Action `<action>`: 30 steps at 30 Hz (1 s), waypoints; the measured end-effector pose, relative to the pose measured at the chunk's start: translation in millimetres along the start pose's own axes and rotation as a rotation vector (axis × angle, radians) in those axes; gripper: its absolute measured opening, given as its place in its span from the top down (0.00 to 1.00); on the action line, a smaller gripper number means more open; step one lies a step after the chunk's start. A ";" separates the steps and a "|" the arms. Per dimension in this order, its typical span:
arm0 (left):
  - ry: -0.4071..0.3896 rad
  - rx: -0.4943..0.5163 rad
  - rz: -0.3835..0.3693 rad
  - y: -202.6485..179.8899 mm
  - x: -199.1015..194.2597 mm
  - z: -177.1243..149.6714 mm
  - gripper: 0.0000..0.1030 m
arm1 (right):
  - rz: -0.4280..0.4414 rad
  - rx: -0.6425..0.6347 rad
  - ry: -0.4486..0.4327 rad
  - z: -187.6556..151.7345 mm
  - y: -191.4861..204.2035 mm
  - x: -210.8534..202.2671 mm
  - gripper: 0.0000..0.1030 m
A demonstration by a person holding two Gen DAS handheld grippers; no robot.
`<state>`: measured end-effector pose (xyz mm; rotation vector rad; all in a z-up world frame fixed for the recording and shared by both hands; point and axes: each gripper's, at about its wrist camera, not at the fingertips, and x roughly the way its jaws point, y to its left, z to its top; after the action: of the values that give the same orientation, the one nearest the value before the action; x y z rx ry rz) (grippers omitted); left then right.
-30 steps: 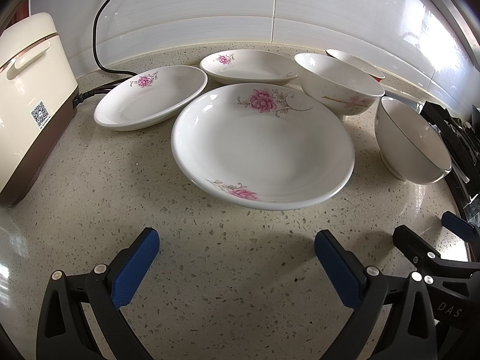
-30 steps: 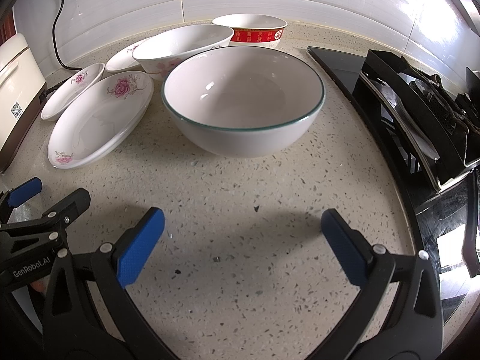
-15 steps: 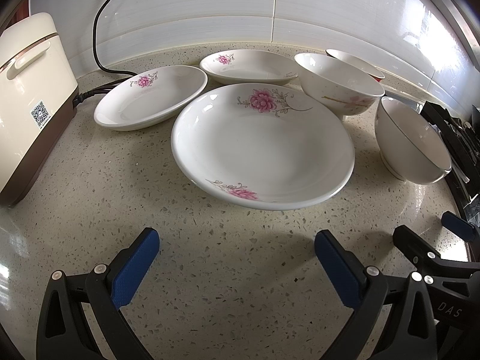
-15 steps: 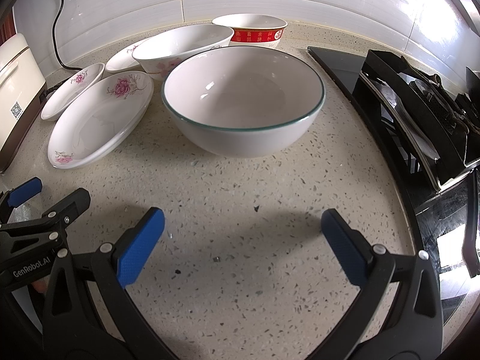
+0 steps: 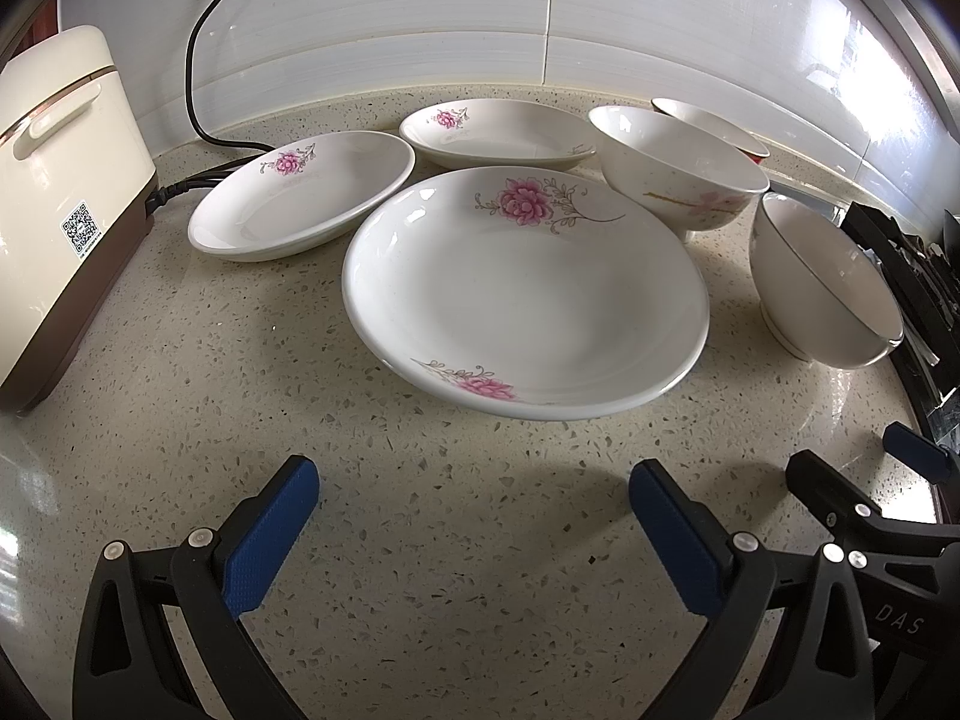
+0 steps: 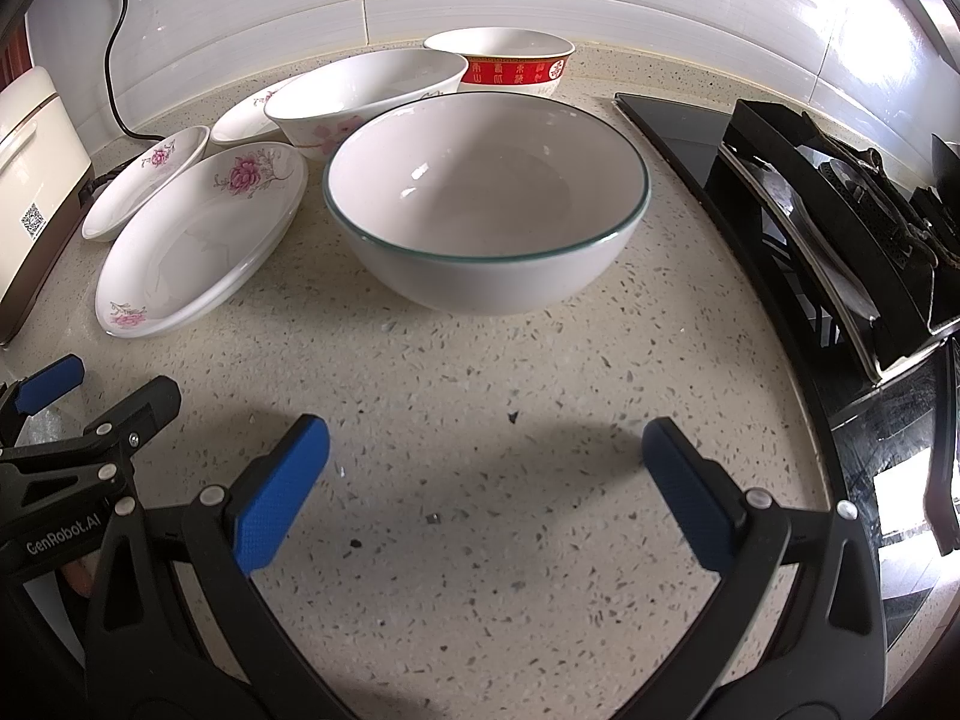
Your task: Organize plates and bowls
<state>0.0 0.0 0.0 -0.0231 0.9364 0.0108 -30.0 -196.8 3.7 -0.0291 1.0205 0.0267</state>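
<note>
Left gripper (image 5: 474,504) spread wide, empty, hovering over the speckled counter (image 5: 420,600) just near of the large flowered plate (image 5: 522,294). Right gripper (image 6: 486,468) likewise released, gripping nothing, near the green-rimmed bowl (image 6: 486,210). Two smaller flowered plates (image 5: 300,198) far left; flowered bowl (image 5: 678,168) and red-banded bowl (image 6: 510,63) far behind. Rice cooker (image 5: 54,180) at left, stove (image 6: 840,210) at right.

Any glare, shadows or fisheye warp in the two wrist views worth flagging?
Left wrist: blown-out glare on the wall tiles at upper right; strong barrel warp bends the tile seams; the left tool casts a soft shadow on the countertop. Right wrist: same tile glare, specular spots inside the green-rimmed bowl, shadow under the right tool. Both views sharp.
</note>
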 end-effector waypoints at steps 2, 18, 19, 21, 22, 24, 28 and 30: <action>0.000 0.000 0.000 0.0 0.0 0.0 0.00 | 0.000 0.000 0.000 0.0 0.0 0.0 0.00; 0.000 0.000 0.000 0.0 0.0 0.0 0.00 | 0.000 0.000 0.000 -0.2 -0.9 0.0 0.00; 0.000 0.000 0.000 0.0 0.0 0.0 0.00 | 0.000 0.000 0.000 -0.3 -1.3 -0.1 0.00; 0.000 0.000 0.000 0.0 0.0 0.0 0.00 | -0.003 0.005 0.000 -0.4 -1.7 -0.2 0.00; 0.000 0.000 0.000 0.0 0.0 0.0 0.00 | -0.007 0.009 0.000 -0.4 -1.4 -0.4 0.00; 0.000 0.007 -0.007 0.5 -0.4 -0.5 0.00 | -0.014 0.019 0.000 -0.7 -1.0 -1.0 0.00; 0.042 0.096 -0.107 4.4 -3.8 2.4 0.00 | 0.005 0.044 0.045 2.8 -1.7 -4.0 0.00; 0.023 0.012 -0.206 27.5 -7.2 4.7 0.00 | 0.124 0.113 0.009 5.1 -1.2 -9.2 0.00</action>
<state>-1.0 27.7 8.1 -0.1091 0.9539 -0.1861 -30.5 -197.9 14.2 0.1376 1.0302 0.0820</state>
